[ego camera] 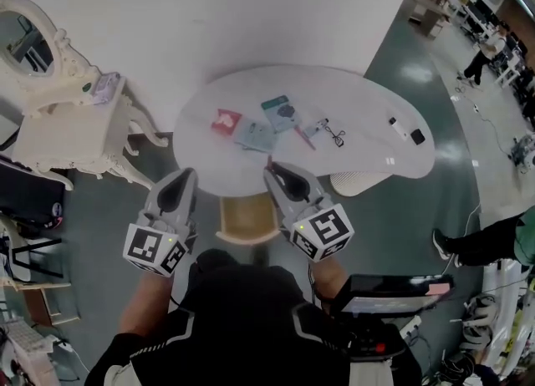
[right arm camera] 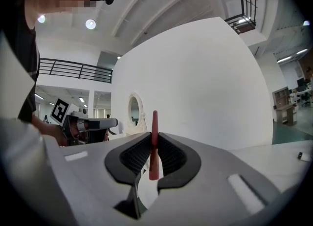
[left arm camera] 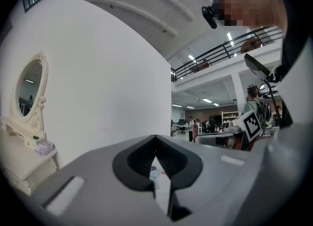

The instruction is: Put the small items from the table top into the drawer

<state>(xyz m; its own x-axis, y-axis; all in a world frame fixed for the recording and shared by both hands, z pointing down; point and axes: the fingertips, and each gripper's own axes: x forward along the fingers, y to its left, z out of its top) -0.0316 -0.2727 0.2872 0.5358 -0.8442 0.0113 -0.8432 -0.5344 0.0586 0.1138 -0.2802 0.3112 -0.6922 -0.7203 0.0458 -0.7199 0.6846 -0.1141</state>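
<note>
The right gripper (right arm camera: pixel 154 139) is clamped on a slim red stick (right arm camera: pixel 154 122) at the near edge of the white table (ego camera: pixel 376 163), just above what appears to be the open drawer (ego camera: pixel 247 219); the left gripper (left arm camera: pixel 155 139) is closed on nothing. The job looks barely begun: a red packet (ego camera: pixel 226 120), two teal cards (ego camera: pixel 279 112), a pair of glasses (ego camera: pixel 335 135) and a black-and-white piece (ego camera: pixel 407 131) lie on the table top, none yet stowed
</note>
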